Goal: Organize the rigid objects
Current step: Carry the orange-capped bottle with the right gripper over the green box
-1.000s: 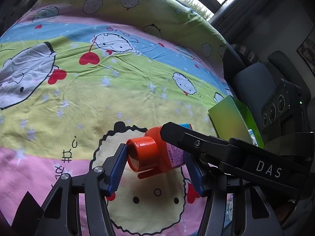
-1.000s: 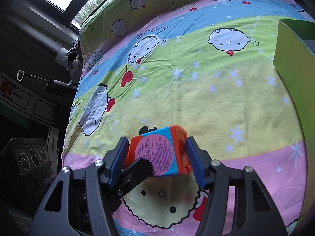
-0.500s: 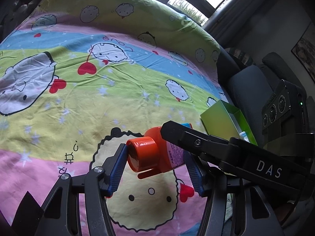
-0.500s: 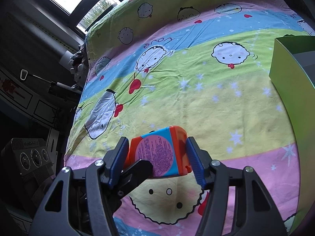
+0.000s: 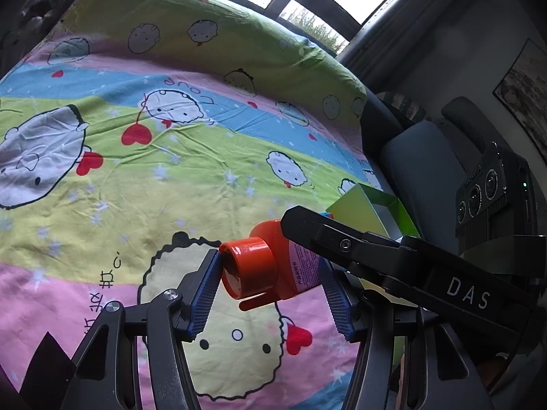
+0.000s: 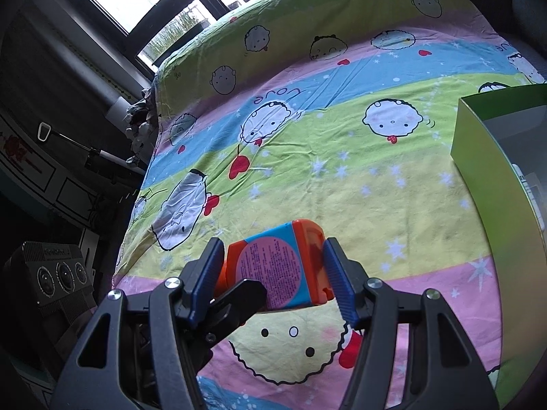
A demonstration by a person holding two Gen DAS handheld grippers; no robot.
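An orange bottle (image 5: 273,266) with a round orange cap and a pink and blue label hangs above the cartoon bedsheet (image 5: 171,171), lying on its side. My left gripper (image 5: 270,290) is shut on it, one blue pad against the cap and the other against the body. My right gripper (image 6: 273,280) is shut on the body of the same bottle (image 6: 277,266). A black finger (image 5: 342,242) of the right gripper crosses over the bottle in the left wrist view. A green open box (image 6: 495,177) stands on the sheet to the right.
The bed (image 6: 342,102) fills most of both views, with windows behind it. A dark seat (image 5: 420,157) stands past the bed's right edge and dark cabinets (image 6: 51,171) past the left. The green box (image 5: 362,208) sits close behind the bottle.
Both grippers have risen with the bottle held between them, so the sheet looks farther away. More of the green box and the bed's far end shows now.
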